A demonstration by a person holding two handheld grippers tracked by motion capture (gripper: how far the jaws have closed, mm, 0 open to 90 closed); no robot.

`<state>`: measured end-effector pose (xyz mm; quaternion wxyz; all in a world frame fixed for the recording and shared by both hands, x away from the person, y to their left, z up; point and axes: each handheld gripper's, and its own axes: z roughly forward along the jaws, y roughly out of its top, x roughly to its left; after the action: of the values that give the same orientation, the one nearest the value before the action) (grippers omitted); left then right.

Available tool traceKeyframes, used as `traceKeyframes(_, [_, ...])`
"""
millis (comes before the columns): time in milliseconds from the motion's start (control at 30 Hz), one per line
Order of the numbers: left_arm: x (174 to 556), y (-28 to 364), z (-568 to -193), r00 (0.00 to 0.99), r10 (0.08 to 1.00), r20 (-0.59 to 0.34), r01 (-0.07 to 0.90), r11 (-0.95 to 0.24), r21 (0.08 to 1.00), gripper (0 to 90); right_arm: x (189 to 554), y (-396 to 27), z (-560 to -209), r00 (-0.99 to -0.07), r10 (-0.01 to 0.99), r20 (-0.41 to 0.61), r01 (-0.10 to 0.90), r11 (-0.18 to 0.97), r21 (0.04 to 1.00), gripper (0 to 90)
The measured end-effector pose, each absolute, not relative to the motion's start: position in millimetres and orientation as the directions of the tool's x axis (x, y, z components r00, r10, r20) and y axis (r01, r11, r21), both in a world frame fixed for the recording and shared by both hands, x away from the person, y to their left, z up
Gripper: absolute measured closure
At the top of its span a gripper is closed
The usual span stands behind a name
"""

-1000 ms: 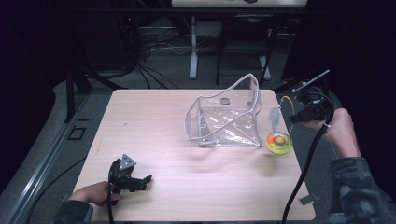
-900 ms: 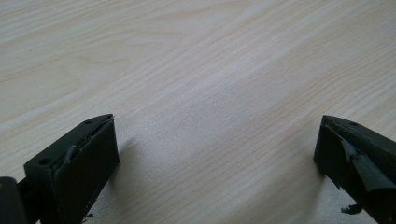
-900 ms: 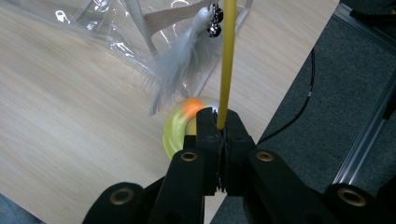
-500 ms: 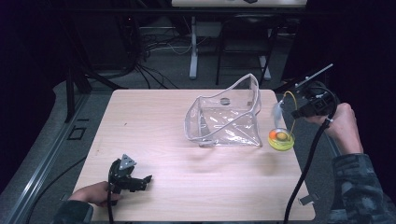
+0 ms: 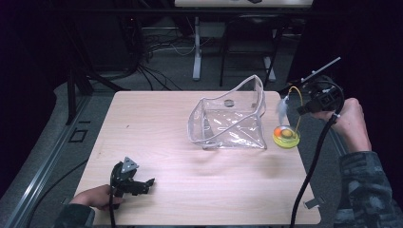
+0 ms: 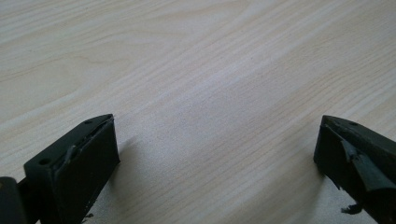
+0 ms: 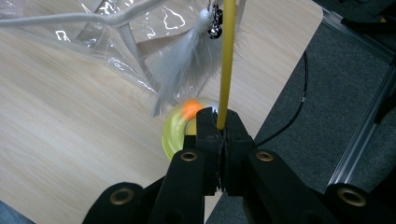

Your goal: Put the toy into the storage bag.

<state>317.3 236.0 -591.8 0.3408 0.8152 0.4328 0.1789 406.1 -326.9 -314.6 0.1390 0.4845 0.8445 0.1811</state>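
Two tools | left tool (image 5: 142, 184) low on table (image 5: 157, 123), jaws apart | right tool (image 7: 218, 122) raised, clamping yellow wand (image 7: 228, 56)

A light wood-grain table (image 5: 161, 142) stood on grey carpet, its top largely bare. A clear plastic pouch (image 5: 230, 118) with white piping lay toward two o'clock of the tabletop's centre, one side propped upward. Just beside it, at three o'clock near the right edge, sat a round yellow toy base (image 5: 286, 137) with an orange ball. At seven o'clock, the left gripper (image 5: 135, 185) rested on the wood.
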Motion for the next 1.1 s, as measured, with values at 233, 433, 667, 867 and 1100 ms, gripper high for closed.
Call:
traceKeyframes(233, [317, 236, -592, 0.562, 0.827, 0.0, 0.583, -0.396, 0.71, 0.0, 409, -326, -302, -0.489, 0.868, -0.08, 0.759, 0.469, 0.45, 88.2])
traceKeyframes(433, [317, 236, -592, 0.562, 0.827, 0.0, 0.582, -0.396, 0.71, 0.0, 411, -325, -293, -0.49, 0.868, -0.081, 0.752, 0.468, 0.464, 88.2])
traceKeyframes(667, [317, 236, -592, 0.562, 0.827, 0.0, 0.583, -0.396, 0.71, 0.0, 413, -326, -283, -0.49, 0.868, -0.078, 0.747, 0.464, 0.476, 88.2])
traceKeyframes(867, [317, 236, -592, 0.562, 0.827, 0.0, 0.583, -0.396, 0.71, 0.0, 414, -325, -272, -0.486, 0.869, -0.092, 0.741, 0.466, 0.484, 88.2])
traceKeyframes(1100, [317, 236, -592, 0.562, 0.827, 0.0, 0.582, -0.396, 0.71, 0.0, 416, -324, -262, -0.492, 0.865, -0.094, 0.734, 0.471, 0.489, 88.2])
